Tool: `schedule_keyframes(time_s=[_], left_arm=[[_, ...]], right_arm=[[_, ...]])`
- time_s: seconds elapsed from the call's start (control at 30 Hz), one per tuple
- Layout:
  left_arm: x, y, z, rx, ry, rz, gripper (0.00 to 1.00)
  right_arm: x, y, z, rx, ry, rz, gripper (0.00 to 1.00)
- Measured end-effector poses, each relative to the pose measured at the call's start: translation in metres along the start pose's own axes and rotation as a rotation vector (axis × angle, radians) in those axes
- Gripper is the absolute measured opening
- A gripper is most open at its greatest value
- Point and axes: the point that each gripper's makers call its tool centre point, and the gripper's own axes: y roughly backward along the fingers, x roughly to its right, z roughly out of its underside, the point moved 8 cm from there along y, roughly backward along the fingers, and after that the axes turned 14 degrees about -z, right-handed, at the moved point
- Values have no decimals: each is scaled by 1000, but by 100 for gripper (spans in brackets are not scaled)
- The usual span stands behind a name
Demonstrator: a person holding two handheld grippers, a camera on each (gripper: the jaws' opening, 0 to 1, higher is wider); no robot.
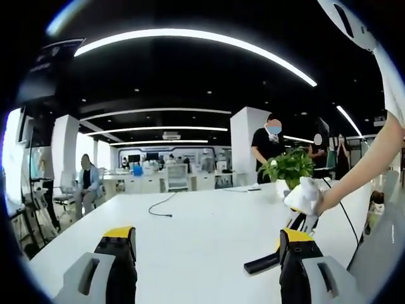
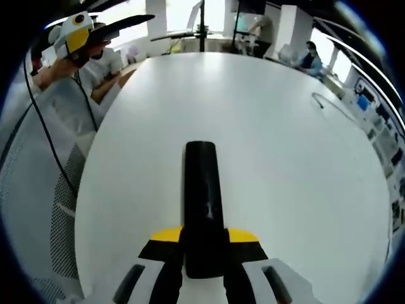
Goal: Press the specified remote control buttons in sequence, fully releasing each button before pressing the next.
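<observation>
Right gripper (image 2: pixel 204 253): clamped on the black remote (image 2: pixel 202 202), which juts forward from between its jaws over the white table (image 2: pixel 285 158).
Left gripper (image 1: pixel 205 253): jaws spread, nothing between them.
Doing it well: steady the remote, one press, lift fully off.

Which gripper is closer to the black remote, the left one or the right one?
Right. The right gripper is clamped around the black remote. The left gripper is open above the white table, with the remote off to its right.

- Remote control (image 2: pixel 202 202) between the right hand-held gripper (image 2: pixel 204 253) jaws: glossy black plastic.
- Table (image 2: pixel 272 145) beyond it: smooth, matt white.
- Jaw tips: yellow plastic.
</observation>
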Motion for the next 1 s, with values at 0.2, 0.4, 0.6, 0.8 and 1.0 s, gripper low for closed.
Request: schedule_keyframes(time_s=[0.2, 0.4, 0.6, 0.8, 1.0], left_arm=[[-1, 0, 2, -10, 1, -2, 96], [1, 0, 2, -12, -3, 6, 96], [-1, 0, 5, -15, -11, 4, 96], [-2, 0, 9, -10, 0, 10, 97], [-2, 0, 11, -15, -8, 6, 97]], right_arm=[[8, 2, 0, -3, 8, -7, 21], [23, 4, -2, 11, -6, 0, 21], [34, 6, -5, -19, 16, -14, 21], [42, 7, -9, -48, 25, -21, 21], [51, 9, -9, -55, 17, -21, 21]])
